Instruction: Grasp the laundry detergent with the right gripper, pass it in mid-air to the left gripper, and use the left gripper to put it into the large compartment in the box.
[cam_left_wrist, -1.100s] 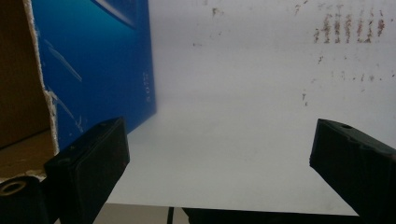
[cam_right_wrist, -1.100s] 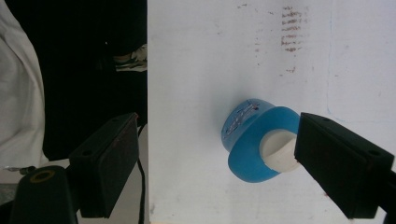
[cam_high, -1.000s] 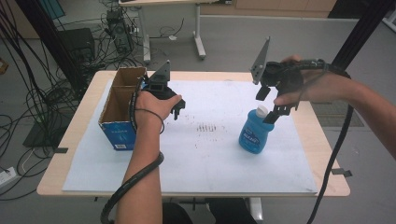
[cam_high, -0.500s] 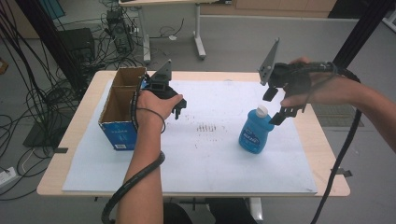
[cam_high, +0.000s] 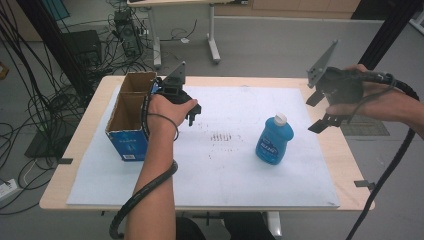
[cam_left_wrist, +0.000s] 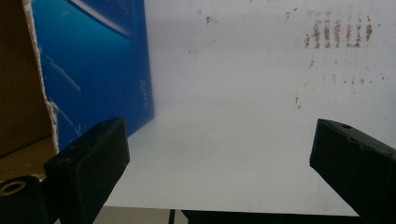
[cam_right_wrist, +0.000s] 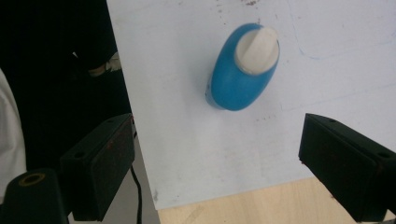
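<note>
1. The blue bottle (cam_high: 274, 141) stands upright on the white sheet (cam_high: 220, 165) that covers the table (cam_high: 345, 150), right of centre, its white cap (cam_high: 281, 119) on top. Its long axis runs vertical.
2. The right tool (cam_high: 325, 107) hangs in the air just beyond the bottle's right side and above it, apart from it. In the right gripper view the bottle (cam_right_wrist: 243, 67) is seen from nearly overhead, lying ahead between the two jaws, which stand wide apart and hold nothing.
3. The right hand (cam_high: 372, 100) is the nearer one by far; judging from this, any grasp on the bottle would mean lowering that tool and bringing it leftward.
4. The left tool (cam_high: 192, 111) rests low over the sheet just beside the open cardboard box (cam_high: 131, 112), well apart from the bottle. Its jaws are also spread and empty; the left gripper view shows the box's blue side (cam_left_wrist: 100, 60) next to the left jaw.
5. The left forearm reaches forward from the table's near edge, wrist bent down.
</note>
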